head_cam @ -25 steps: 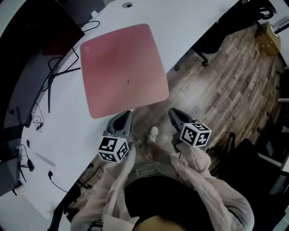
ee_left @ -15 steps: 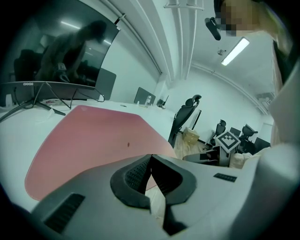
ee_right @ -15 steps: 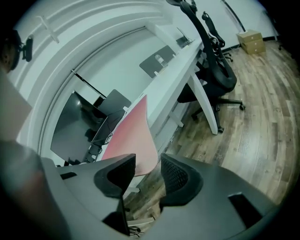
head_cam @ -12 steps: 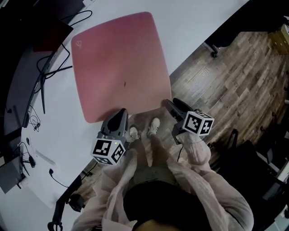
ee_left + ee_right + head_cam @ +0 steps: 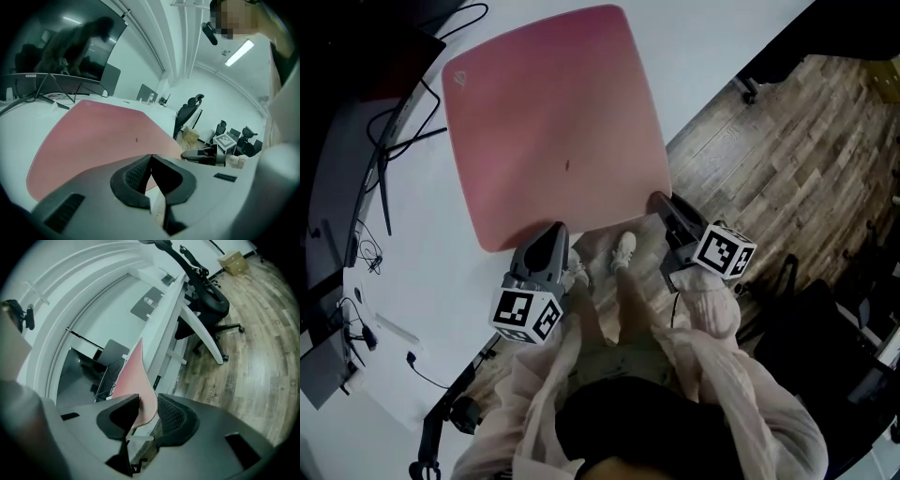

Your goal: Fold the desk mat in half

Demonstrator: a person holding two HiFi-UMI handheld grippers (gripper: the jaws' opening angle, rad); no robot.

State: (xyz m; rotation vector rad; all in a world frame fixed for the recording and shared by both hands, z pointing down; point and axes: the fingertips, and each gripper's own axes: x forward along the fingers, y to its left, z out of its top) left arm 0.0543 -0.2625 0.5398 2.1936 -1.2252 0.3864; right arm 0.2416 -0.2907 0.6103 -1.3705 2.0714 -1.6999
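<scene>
A pink desk mat point(image 5: 553, 122) lies flat on the white desk point(image 5: 422, 281), and its near edge reaches the desk's front. My left gripper point(image 5: 555, 232) sits at the mat's near-left edge; in the left gripper view its jaws point(image 5: 150, 157) meet at the tips, shut, with the mat point(image 5: 93, 136) spread out beyond them. My right gripper point(image 5: 661, 202) is at the near-right corner. In the right gripper view that corner of the mat point(image 5: 138, 376) stands between the jaws point(image 5: 147, 411), which are closing, and a gap still shows beside the ribbed pad.
Cables point(image 5: 384, 187) and a dark monitor point(image 5: 356, 56) lie at the desk's left. Wood floor point(image 5: 787, 169) runs to the right of the desk. The person's shoes point(image 5: 623, 251) show between the grippers. An office chair point(image 5: 206, 301) and a cardboard box point(image 5: 233, 261) stand beyond.
The right gripper has moved forward from over the floor to the mat's near-right corner. The left gripper has come up to the mat's near edge.
</scene>
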